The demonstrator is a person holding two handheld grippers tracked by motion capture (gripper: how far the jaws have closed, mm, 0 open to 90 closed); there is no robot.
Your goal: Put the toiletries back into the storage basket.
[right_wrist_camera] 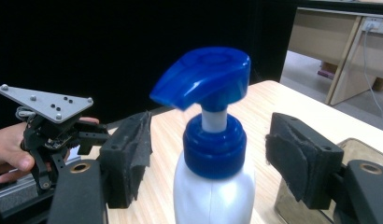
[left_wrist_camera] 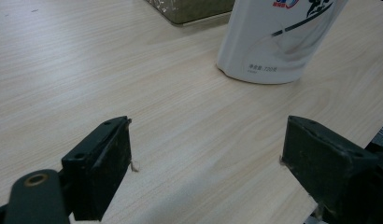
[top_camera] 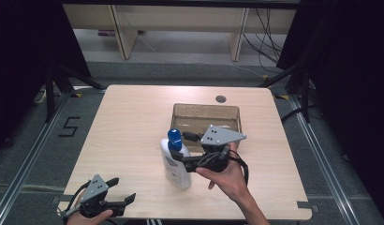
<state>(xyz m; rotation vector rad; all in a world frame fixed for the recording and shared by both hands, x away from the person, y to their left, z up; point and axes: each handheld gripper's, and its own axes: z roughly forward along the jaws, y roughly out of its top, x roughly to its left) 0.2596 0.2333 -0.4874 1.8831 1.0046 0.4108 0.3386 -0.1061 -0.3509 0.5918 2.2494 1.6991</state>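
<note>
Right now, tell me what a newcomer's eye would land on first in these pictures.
First, the white pump bottle with its blue pump top, upright near the middle of the table. The right gripper reaches it from the right, its jaws open on either side of the blue collar. Behind stands an open box, and the left gripper waits open at the near left corner.

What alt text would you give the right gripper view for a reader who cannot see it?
A white plastic pump bottle with a blue pump head stands between the right gripper's open black jaws, neither pad touching it. Behind, at left, a hand holds the left gripper over the light wood table.
</note>
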